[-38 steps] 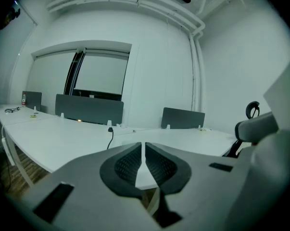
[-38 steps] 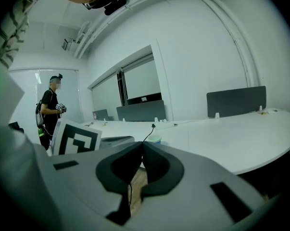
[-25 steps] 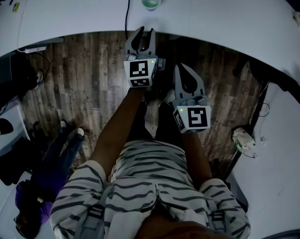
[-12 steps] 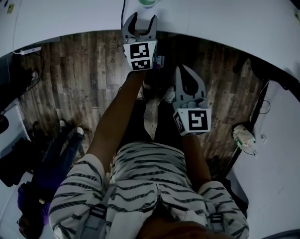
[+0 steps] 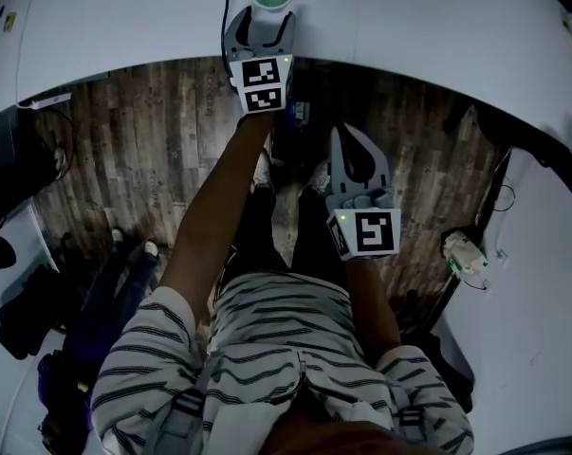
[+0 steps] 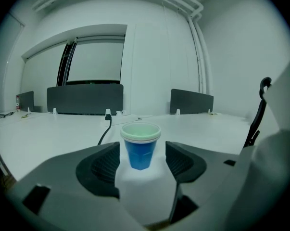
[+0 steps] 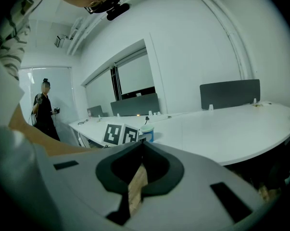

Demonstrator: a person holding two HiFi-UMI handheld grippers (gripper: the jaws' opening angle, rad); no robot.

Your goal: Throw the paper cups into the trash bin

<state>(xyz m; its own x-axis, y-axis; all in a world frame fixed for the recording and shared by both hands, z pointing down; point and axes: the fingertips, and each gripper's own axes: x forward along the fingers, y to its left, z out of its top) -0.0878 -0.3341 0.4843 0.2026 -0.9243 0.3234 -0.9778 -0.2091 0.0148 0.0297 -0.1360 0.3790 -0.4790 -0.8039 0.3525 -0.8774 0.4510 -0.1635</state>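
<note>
– Since a moment ago the left gripper has reached over the desk edge, its jaws just opening wide; the cup stands untouched just past the fingertips, in line with the gap
– Risk?
– Closing early clips the rim and topples it; a hard squeeze crushes it. The right gripper hangs back, pinched together, empty

The head view is dim and bluish: the white table is the only bright area, the wooden floor is murky and the corners are near black. Both gripper views are lit evenly and coolly, with soft shadows and no glare, and the source does not show. Their wide lens bows straight lines and rings each picture in black, and the paper cup is sharp while the close fingers are blurred.
</note>
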